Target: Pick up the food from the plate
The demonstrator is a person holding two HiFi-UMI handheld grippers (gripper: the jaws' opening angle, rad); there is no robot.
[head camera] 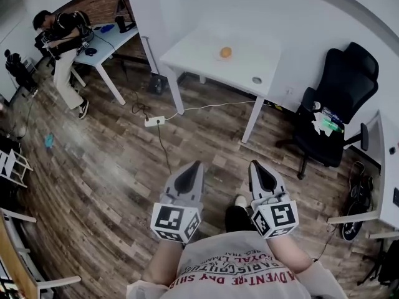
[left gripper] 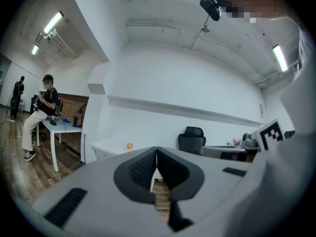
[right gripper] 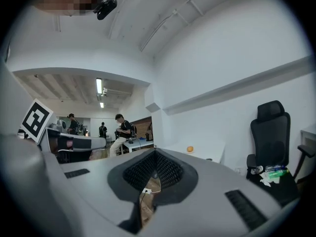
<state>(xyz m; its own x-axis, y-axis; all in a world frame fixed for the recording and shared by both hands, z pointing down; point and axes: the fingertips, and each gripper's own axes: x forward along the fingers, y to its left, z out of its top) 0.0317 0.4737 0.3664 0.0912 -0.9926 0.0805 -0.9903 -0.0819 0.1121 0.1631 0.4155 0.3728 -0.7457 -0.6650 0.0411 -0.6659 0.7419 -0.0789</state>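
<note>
Hanging side by side well short of the white table (head camera: 199, 58), two claws sit nearest. The left claw (head camera: 196, 166) and the right claw (head camera: 254, 165) each have their jaws pressed together with nothing between them, and both point toward the table. On the wooden floor (head camera: 112, 167) just before the table's near left leg lies one power strip (head camera: 154, 121).

On the table there is one piece of food (head camera: 225, 52), orange and round, toward the middle of the top and well apart from both claws. Any plate under it is lost against the white surface. Being round, the food shows no long axis and no direction of pointing. One small grey disc (head camera: 257, 80) lies at the table's right near edge. One black office chair (head camera: 340, 98) stands to the table's right. One person (head camera: 62, 39) sits well off to the table's left.
</note>
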